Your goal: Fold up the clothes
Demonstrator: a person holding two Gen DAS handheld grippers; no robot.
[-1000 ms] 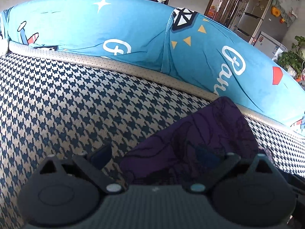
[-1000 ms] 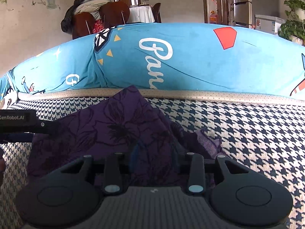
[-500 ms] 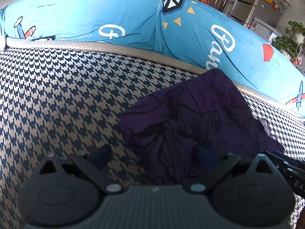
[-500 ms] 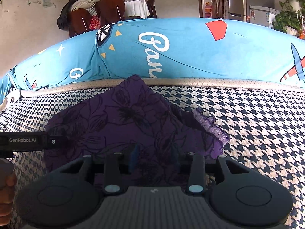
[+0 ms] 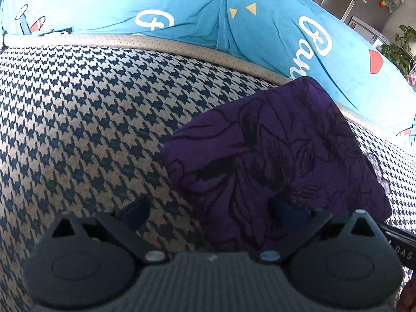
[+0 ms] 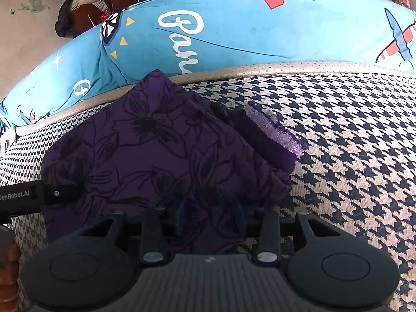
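The garment (image 6: 161, 161), dark purple with a black flower print, lies bunched and partly folded on the houndstooth seat (image 5: 78, 119), its far tip at the blue cushion (image 5: 182, 7). It looks mid-fold. The right gripper (image 6: 209, 218) pinches its near edge between narrowed jaws. The left gripper (image 5: 210, 210) hangs spread wide over the near left corner, gripping nothing. Next it probably needs to close on that corner. A sheer frilly lilac trim (image 6: 273, 130) pokes out at right.

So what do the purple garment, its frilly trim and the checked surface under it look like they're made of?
Purple garment: soft matte knit, apparently; it drapes and creases.
Frilly trim: sheer gauzy mesh; light passes through.
Checked surface: coarse woven houndstooth upholstery; visible weave.
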